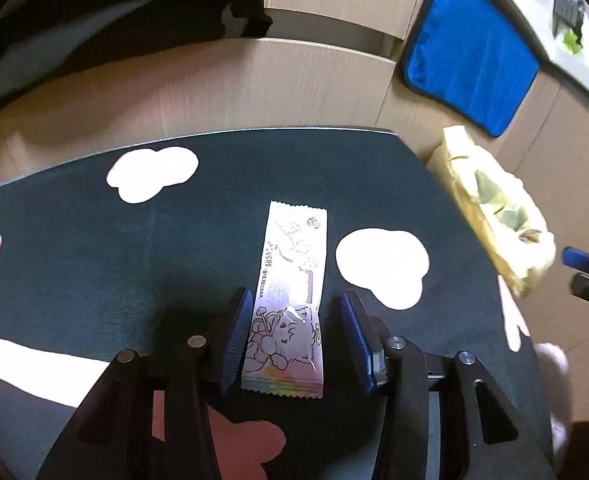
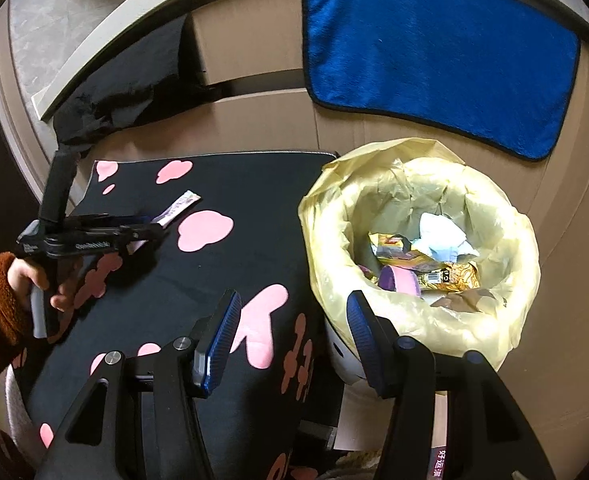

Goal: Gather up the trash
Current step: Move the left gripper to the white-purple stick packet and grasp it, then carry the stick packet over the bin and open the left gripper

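While the bin [image 2: 422, 264] with its yellow liner stands just beside the dark patterned surface [image 1: 134, 264], already holding trash, the right tool [image 2: 292, 340] hangs released and empty near its rim. The left tool [image 1: 294, 336] straddles the flat wrapper [image 1: 290, 296] lying on the surface, jaws partly spread; the left pad looks close against its edge, the right pad stands clear, so nothing is gripped yet. Likely risk: the thin foil lies flush, so closing pads may skate over it, push it sideways or buckle it instead of lifting.
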The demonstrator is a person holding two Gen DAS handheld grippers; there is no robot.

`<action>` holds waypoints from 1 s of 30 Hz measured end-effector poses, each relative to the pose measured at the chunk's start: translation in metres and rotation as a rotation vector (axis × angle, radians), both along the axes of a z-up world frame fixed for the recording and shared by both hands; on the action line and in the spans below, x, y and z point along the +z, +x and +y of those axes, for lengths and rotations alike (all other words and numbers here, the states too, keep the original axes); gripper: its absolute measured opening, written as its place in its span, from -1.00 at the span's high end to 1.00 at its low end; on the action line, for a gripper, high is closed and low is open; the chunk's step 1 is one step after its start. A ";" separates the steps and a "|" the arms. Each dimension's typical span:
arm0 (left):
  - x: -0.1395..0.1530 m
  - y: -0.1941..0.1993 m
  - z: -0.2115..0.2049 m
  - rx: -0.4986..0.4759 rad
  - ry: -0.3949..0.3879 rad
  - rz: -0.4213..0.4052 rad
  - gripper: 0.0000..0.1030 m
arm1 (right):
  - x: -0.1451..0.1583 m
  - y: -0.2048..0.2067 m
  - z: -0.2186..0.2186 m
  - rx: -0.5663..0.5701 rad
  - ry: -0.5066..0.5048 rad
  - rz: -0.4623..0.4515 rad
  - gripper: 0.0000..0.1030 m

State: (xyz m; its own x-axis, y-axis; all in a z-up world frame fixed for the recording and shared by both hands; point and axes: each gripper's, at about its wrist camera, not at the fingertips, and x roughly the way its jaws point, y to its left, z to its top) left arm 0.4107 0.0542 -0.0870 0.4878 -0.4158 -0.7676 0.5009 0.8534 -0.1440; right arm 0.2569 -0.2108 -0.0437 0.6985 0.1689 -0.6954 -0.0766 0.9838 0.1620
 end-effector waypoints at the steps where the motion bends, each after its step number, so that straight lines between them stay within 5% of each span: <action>1: 0.000 -0.001 -0.002 0.027 0.010 -0.003 0.12 | 0.001 -0.002 0.001 0.001 -0.001 -0.006 -0.03; 6: 0.002 -0.004 -0.006 0.102 -0.028 0.021 0.62 | 0.006 -0.015 0.000 0.001 -0.006 -0.030 -0.03; 19: 0.087 -0.076 -0.099 0.093 -0.163 -0.151 0.66 | 0.014 -0.049 -0.051 -0.084 0.020 -0.109 -0.03; 30: 0.077 -0.074 -0.219 0.040 -0.194 -0.103 0.66 | 0.026 -0.070 -0.106 -0.191 0.022 -0.137 -0.03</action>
State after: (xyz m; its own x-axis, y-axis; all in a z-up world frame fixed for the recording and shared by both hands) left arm 0.3367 -0.1646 -0.0099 0.5785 -0.5299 -0.6202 0.4879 0.8340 -0.2575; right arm 0.1867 -0.3164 -0.0176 0.8070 0.0386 -0.5892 0.0880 0.9789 0.1846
